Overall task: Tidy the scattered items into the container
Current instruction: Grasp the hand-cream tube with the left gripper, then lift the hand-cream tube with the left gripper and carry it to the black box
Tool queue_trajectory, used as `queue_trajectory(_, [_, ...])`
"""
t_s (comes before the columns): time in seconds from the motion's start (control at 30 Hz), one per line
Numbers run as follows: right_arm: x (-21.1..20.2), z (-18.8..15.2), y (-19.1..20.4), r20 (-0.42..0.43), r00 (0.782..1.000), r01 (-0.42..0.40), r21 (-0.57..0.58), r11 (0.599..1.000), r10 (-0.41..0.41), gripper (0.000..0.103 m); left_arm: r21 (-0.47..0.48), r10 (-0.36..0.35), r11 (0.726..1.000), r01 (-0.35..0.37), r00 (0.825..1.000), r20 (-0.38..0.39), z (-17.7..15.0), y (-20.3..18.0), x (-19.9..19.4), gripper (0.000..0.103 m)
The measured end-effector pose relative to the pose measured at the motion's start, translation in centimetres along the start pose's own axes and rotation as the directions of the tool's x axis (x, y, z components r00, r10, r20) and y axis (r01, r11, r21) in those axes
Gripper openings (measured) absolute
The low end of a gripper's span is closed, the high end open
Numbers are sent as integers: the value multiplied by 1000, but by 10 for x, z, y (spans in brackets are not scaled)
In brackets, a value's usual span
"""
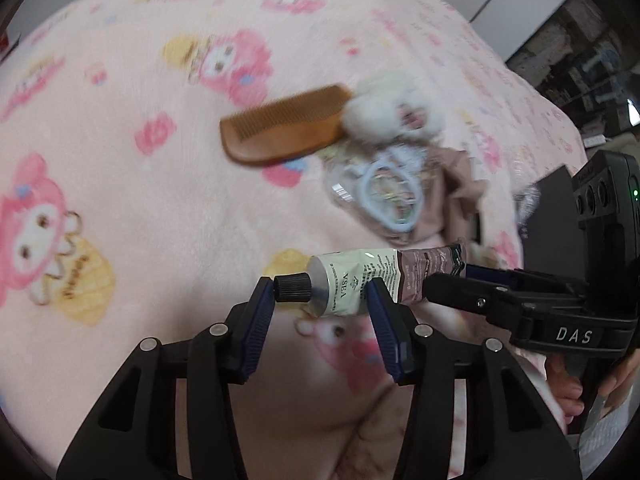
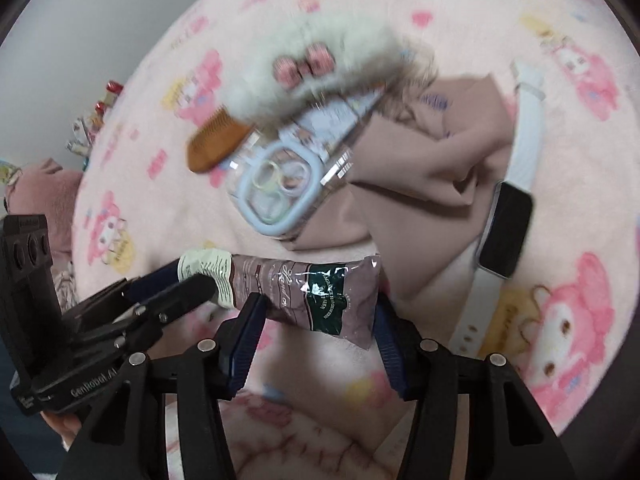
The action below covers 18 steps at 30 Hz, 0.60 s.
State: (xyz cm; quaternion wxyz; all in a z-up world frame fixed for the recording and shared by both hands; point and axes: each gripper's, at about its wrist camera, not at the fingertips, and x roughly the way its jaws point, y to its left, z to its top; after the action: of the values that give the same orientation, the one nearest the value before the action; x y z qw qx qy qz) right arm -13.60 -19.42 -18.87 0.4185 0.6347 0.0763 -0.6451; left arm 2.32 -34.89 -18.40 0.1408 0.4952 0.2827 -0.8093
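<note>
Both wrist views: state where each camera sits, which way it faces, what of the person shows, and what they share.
Left wrist: on the left gripper, angled down at the pink blanket; a hand shows lower right.
Right wrist: on the right gripper, angled down likewise; a bit of hand lower left.
Shared: the cream tube, comb, and each other's gripper.

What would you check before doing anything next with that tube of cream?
1. Tube between the fingers of left gripper and right gripper: ok.
2. Either grip firm: cannot tell.
3. Black cap on: ok.
4. Container open and ready: cannot tell; only a crumpled taupe cloth shows.
5. Comb, fluffy clip, watch tidied: not ok, loose on the blanket.
</note>
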Motion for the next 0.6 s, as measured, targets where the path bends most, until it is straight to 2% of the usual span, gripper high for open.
queue_trajectory(0.13, [-46, -19, 11, 92, 996, 3, -17, 1000, -2, 50, 79, -25, 997, 20, 998, 54, -4, -24, -39, 48])
queue_trajectory(0.33, [-114, -55, 14, 218, 976, 5, 22, 1000, -10, 50, 194, -106, 977, 87, 990, 90, -9, -88, -72, 46])
queue_trajectory(0.5, [-178, -95, -14, 320, 945, 43, 78, 996, -66, 50, 269, -218, 943, 195, 974, 56, -19, -160, -70, 46])
queue_trajectory(0.6, [-210, -115, -36, 373, 918, 99, 116, 988, -136, 50, 318, -291, 907, 275, 957, 2, -25, -209, -60, 46])
